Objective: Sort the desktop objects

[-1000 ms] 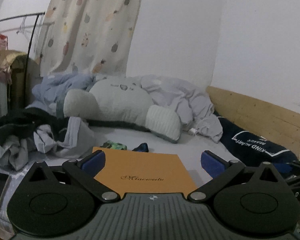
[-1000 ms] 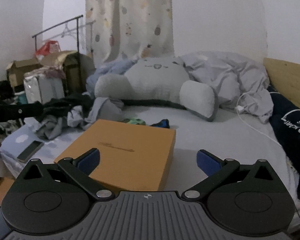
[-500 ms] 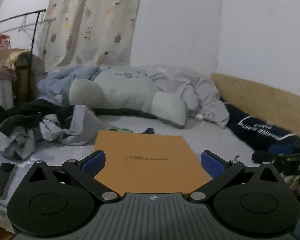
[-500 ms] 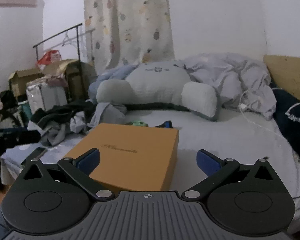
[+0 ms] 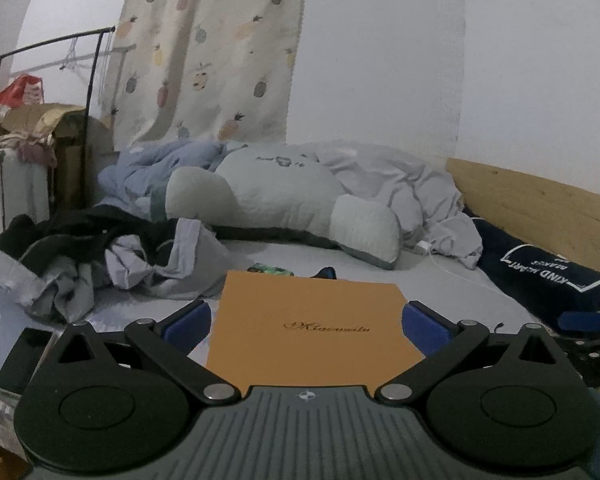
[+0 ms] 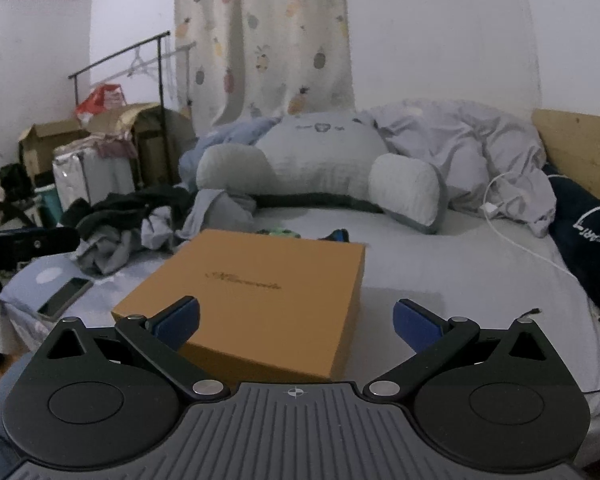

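Right now both the left gripper and right gripper are hanging wide apart, gripping nothing, above the orange box lying closed on the bed; squaring up before lifting its lid seems wise

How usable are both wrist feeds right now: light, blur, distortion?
Left wrist view: dim, bluish, grainy; fisheye bends the headboard and darkens the corners; script on the orange box is sharp but hard to read. Right wrist view: equally dim; the box casts a soft shadow to its right on the sheet; its script looks blurrier; no glare in either.
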Motion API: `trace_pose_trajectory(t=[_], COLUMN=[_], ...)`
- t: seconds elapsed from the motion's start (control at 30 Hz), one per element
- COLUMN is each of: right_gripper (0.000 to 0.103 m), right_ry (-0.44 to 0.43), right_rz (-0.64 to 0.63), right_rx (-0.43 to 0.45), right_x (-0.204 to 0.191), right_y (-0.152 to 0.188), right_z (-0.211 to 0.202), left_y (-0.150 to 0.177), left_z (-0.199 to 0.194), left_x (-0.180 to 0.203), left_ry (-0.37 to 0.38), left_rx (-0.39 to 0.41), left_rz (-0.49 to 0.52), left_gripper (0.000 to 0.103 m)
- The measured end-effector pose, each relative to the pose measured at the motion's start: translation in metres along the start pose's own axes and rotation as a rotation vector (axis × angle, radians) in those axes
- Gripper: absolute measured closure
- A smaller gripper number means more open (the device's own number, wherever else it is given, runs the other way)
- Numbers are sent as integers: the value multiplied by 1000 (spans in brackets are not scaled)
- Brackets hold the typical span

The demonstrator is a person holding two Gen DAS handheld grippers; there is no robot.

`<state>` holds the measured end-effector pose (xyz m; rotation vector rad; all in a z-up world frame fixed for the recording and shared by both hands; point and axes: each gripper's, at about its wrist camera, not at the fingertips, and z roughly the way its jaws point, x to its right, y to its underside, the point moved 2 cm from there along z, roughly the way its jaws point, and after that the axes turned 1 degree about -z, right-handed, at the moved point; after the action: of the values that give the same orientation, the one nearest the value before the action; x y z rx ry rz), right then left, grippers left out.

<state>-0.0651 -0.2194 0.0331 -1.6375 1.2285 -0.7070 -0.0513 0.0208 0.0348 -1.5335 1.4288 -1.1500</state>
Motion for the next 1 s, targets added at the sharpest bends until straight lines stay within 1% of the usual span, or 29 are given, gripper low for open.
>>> trace_pose_trajectory(t=[0.1, 0.2, 0.33, 0.47, 0.63, 0.8, 1.0], right_gripper=[0, 0, 0, 0, 0, 0, 0], right_ry=[1, 3, -1, -2, -2, -3, -2], right_rz=[8, 17, 18, 20, 32, 34, 37], right_rx=[0, 0, -2, -4, -7, -9, -16], right_x=[1, 2, 1, 0, 1, 1, 2], right_y=[0, 0, 0, 1, 1, 0, 1], right_z=[0, 0, 1, 2, 2, 4, 5], left_y=[1, 4, 8, 7, 7, 10, 12], left_z=[0, 0, -2, -2, 2, 4, 4], left_x=[4, 10, 15, 13, 11, 14, 19], left_ry=[26, 43, 46, 49, 37, 26, 30], left_rx=[-10, -18, 2, 21, -1, -10, -10], left_rz=[17, 57, 95, 80, 58, 88, 130], left_gripper=[0, 0, 0, 0, 0, 0, 0])
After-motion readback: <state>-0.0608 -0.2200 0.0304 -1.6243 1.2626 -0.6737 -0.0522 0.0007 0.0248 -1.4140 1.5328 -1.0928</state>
